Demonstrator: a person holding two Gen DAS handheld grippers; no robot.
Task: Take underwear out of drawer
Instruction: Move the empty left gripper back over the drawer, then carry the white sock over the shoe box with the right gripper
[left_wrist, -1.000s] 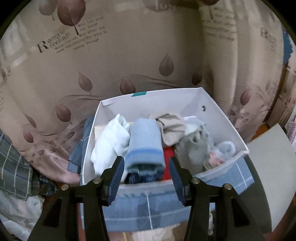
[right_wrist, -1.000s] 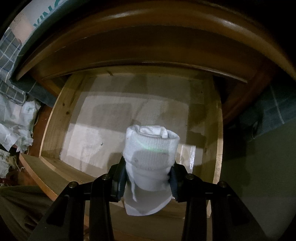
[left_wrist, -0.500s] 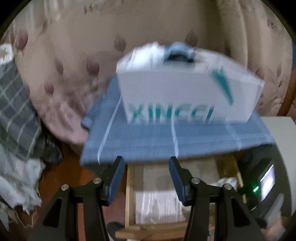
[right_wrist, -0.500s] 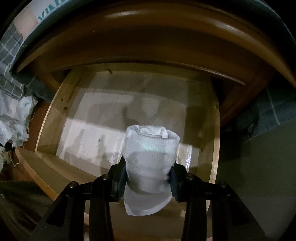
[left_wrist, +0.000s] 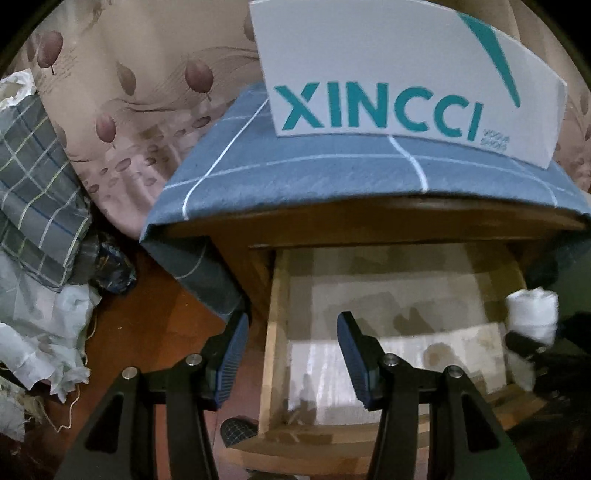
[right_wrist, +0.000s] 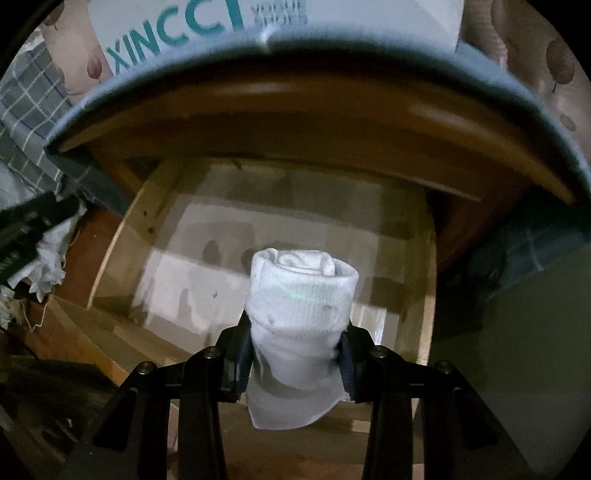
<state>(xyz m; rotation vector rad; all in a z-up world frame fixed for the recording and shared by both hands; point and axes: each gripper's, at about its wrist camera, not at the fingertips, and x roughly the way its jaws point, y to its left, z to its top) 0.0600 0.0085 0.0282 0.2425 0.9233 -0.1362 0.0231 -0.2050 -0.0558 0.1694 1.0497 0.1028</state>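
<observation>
A rolled white piece of underwear (right_wrist: 301, 295) sits upright between the pads of my right gripper (right_wrist: 295, 354), which is shut on it and holds it above the open wooden drawer (right_wrist: 110, 266). The drawer's bottom shows only a pale paper lining. In the left wrist view the same white roll (left_wrist: 532, 314) hangs at the right edge over the drawer (left_wrist: 275, 332). My left gripper (left_wrist: 291, 354) is open, with nothing between its blue pads, and hovers over the drawer's left wall.
A white XINCCI shoe box (left_wrist: 406, 81) stands on the blue checked cloth (left_wrist: 295, 177) that covers the cabinet top. A leaf-print curtain (left_wrist: 129, 92) hangs behind. Plaid fabric (left_wrist: 33, 184) and crumpled white bags (left_wrist: 44, 332) lie on the floor to the left.
My left gripper has dropped from above the box of folded clothes to the front of the open drawer. The right gripper has lifted the white roll slightly.
</observation>
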